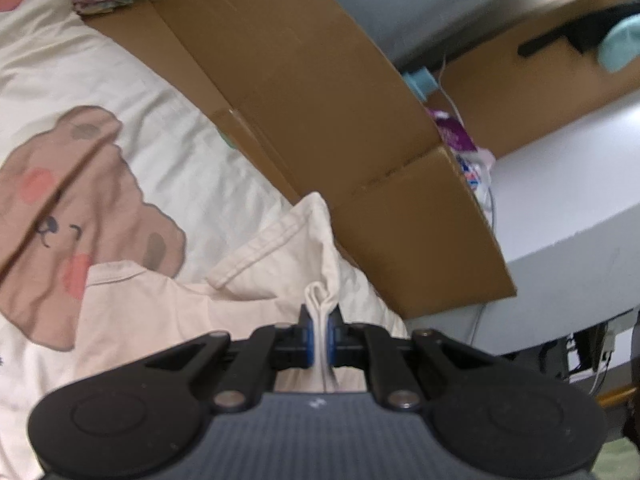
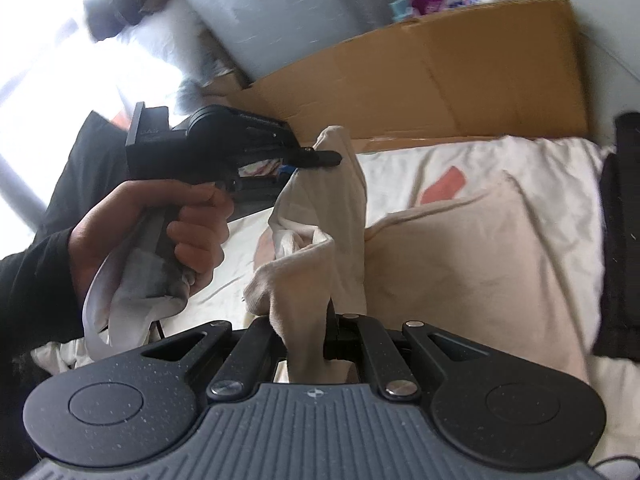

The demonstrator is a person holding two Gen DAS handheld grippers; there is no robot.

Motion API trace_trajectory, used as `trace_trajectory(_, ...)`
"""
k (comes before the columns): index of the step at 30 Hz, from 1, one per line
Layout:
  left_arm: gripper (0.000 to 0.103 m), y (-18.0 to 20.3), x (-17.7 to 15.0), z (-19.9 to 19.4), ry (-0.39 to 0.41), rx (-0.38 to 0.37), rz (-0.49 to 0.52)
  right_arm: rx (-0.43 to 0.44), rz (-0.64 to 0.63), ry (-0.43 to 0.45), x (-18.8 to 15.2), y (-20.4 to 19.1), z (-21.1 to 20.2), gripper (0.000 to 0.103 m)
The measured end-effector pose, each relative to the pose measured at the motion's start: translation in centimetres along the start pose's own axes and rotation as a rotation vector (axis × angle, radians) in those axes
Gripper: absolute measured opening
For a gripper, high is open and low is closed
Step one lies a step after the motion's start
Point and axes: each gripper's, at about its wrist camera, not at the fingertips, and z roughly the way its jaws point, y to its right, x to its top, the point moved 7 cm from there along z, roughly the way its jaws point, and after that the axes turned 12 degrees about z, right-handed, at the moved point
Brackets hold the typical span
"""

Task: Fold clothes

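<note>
Both tongs clamped on one cream garment, soft cotton w/ a double-stitched hem, lifted in a limp, creased ridge above the bed sheet. Left gripper: blue pads pinched a thin bunched fold. Right gripper: jaws shut on a thicker wad that draped over them. Rest of garment lay flat on the sheet, beside the brown bear print. Corrugated cardboard box, stiff and angular, stood along the bed's far edge. Person's hand, dark sleeve, gripped the left handle.
</note>
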Motion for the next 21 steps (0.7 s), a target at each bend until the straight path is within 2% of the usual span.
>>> trace_trajectory(4,0.006,1.5,-0.8,2.0,-0.019,0.009,0.034,-0.038,0.048,0.017,0.3,2.4,-0.7,0.0)
trace_trajectory(14,0.006,4.2,-3.3,6.8,-0.074,0.013,0.11,-0.117,0.075,0.008,-0.3,6.3,-1.5,0.0)
trace_trajectory(21,0.006,5.2,-5.1,9.9,-0.082,0.051,0.135,-0.148,0.204,-0.022,-1.8,10.6,-1.5,0.0)
